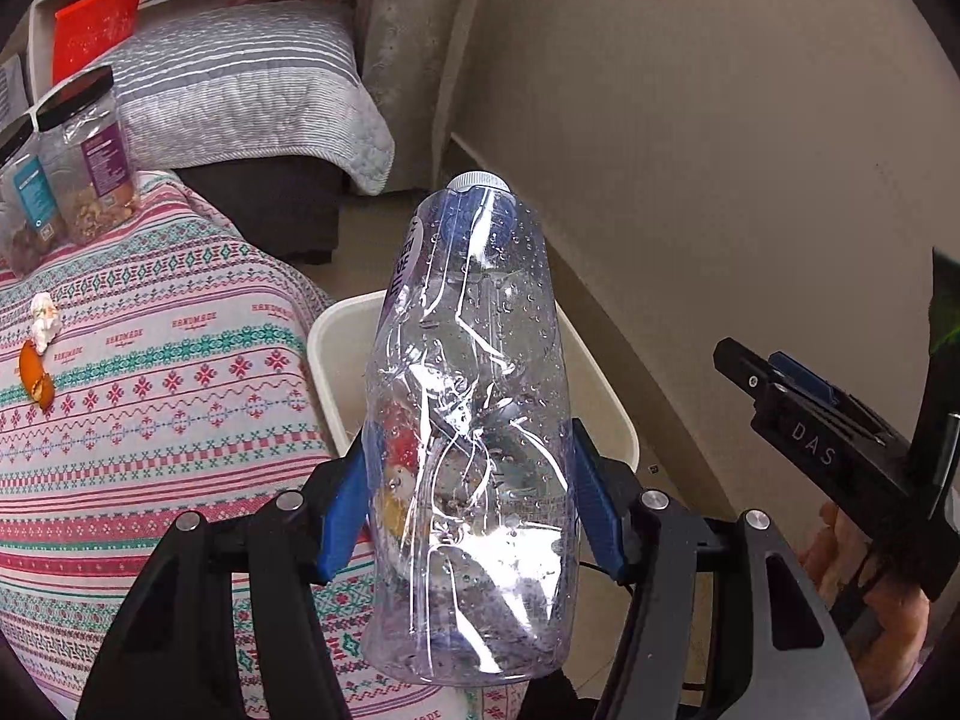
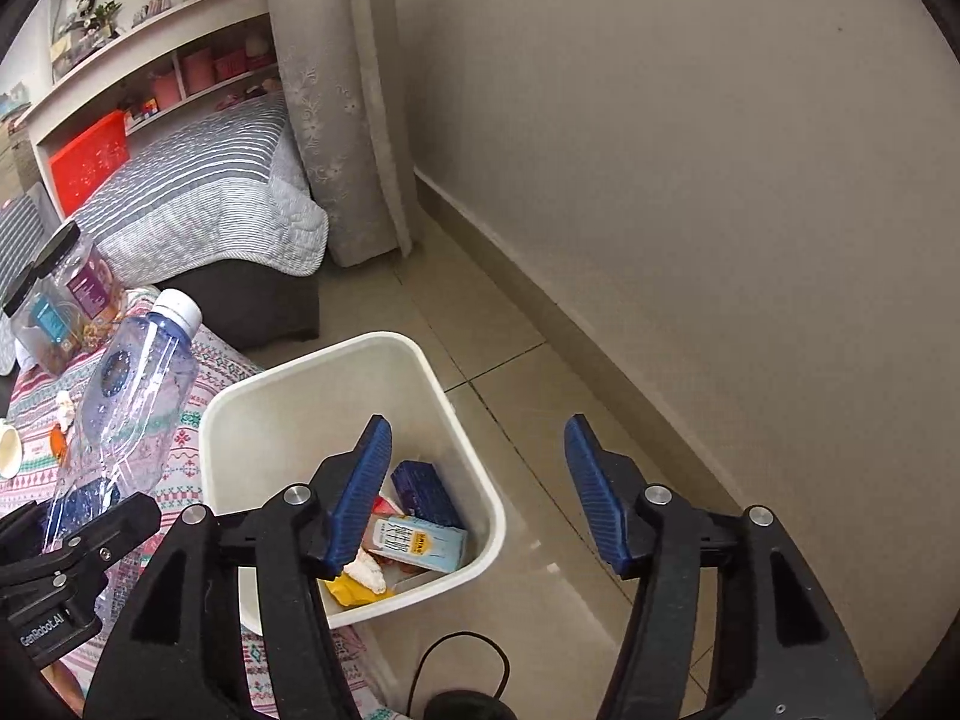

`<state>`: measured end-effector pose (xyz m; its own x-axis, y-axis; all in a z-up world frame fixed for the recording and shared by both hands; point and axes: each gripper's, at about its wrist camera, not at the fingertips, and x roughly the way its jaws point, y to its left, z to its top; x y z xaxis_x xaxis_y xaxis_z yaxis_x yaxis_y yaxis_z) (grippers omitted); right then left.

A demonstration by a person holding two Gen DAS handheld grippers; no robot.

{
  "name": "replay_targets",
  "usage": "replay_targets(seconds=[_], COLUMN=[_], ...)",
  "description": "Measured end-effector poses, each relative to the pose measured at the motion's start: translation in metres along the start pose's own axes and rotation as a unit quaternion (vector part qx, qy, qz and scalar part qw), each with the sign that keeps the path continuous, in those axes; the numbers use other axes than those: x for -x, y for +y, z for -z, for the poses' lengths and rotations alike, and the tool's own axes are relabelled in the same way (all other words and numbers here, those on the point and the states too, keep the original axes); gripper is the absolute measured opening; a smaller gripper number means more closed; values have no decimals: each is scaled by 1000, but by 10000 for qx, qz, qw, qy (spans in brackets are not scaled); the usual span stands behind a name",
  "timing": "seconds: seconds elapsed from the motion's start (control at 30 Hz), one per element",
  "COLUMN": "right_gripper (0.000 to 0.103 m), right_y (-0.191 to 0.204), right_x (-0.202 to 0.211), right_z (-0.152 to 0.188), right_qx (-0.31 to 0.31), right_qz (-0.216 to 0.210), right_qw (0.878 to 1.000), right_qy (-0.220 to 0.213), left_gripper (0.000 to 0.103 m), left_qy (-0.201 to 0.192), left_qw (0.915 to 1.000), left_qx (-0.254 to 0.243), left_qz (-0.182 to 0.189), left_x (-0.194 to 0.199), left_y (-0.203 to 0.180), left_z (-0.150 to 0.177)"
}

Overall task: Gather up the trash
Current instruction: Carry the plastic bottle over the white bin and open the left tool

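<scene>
Trash bin (image 2: 252,420), white, sits mid-frame holding cartons with unreadable print. Left gripper (image 1: 465,510) clenches a crumpled clear bottle (image 1: 474,420) at frame centre, above the "HANDMADE" patterned cloth (image 1: 180,360). Right gripper (image 2: 477,492), marked "DAS", hangs released and empty over the bin.

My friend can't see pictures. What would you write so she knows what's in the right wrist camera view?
The open, empty right gripper hangs over a white bin on the tiled floor, with a blue box, a pale carton and yellow wrapper inside. At the left, the left gripper holds a clear plastic bottle above a patterned tablecloth.
</scene>
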<state>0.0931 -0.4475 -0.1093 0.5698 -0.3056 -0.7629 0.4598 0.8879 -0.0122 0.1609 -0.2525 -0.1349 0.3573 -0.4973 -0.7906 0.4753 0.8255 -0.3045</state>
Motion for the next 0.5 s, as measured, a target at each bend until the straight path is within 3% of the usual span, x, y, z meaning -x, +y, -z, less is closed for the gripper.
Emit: replay_targets(seconds=[0.2, 0.5], right_gripper=[62, 68], right_y=[-8, 13], right_x=[2, 4], right_z=[2, 0], right_qx=[-55, 63], right_qz=[145, 35], right_qw=[9999, 9999], right_qy=[0, -76], left_gripper=[61, 61], left_qy=[53, -99], left_qw=[9997, 9998], left_qx=[104, 148], left_qz=[204, -76], left_x=[-12, 7], left_y=[-8, 10], left_z=[-1, 0])
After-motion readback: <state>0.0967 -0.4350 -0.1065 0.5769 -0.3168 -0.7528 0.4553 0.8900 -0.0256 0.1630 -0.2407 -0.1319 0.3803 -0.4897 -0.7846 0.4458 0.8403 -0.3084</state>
